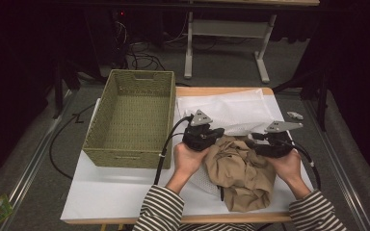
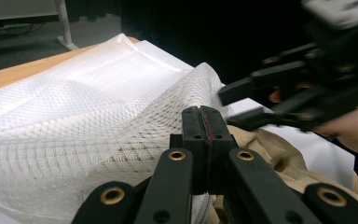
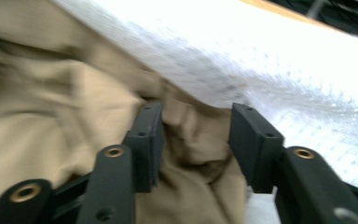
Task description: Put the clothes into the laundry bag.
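Looks like the bagging step: tan cloth (image 1: 241, 171) sits crumpled lower centre-right on the tabletop (image 1: 115, 192), half on the white mesh bag (image 1: 226, 113). Left tongs (image 2: 204, 122) are clamped shut – apparently pinching mesh. Right tongs (image 3: 196, 140) gape half-open around a cloth fold, not squeezing. Next – right needs a firm bite.

both forearms, in striped sleeves, enter from the near edge of the table (image 1: 125, 192). the left gripper (image 1: 215, 133) sits held in the left hand (image 1: 187, 160) near the middle of the table, pointing away from the person and toward the right gripper; its jaws are pressed together, with no gap showing in the left gripper view. the right gripper (image 1: 252, 140), in the right hand (image 1: 289, 166), sits nearer the table's right edge, aimed leftward; its jaws stand apart, pads not pressing. the two gripper tips are near each other, not touching.
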The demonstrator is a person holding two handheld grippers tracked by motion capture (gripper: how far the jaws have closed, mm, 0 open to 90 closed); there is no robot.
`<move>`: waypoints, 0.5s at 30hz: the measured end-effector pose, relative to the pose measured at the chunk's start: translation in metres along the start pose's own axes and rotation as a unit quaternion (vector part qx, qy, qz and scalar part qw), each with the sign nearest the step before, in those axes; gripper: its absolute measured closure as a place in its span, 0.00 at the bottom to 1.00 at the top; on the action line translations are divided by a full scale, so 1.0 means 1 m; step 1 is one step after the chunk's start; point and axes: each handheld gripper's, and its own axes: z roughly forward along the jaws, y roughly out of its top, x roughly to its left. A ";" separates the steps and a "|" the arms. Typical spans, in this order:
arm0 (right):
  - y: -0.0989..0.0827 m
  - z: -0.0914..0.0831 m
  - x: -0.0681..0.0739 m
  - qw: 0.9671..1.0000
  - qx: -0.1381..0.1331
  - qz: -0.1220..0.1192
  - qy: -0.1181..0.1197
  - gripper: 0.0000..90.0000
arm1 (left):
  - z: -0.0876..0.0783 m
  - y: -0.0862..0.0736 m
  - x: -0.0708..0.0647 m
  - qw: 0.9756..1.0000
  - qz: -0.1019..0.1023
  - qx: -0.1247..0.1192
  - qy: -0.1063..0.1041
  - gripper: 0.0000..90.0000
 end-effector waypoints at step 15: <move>-0.014 0.015 0.034 0.995 0.030 -0.015 0.099 0.26 | 0.004 0.000 0.001 1.000 -0.008 -0.003 -0.003 1.00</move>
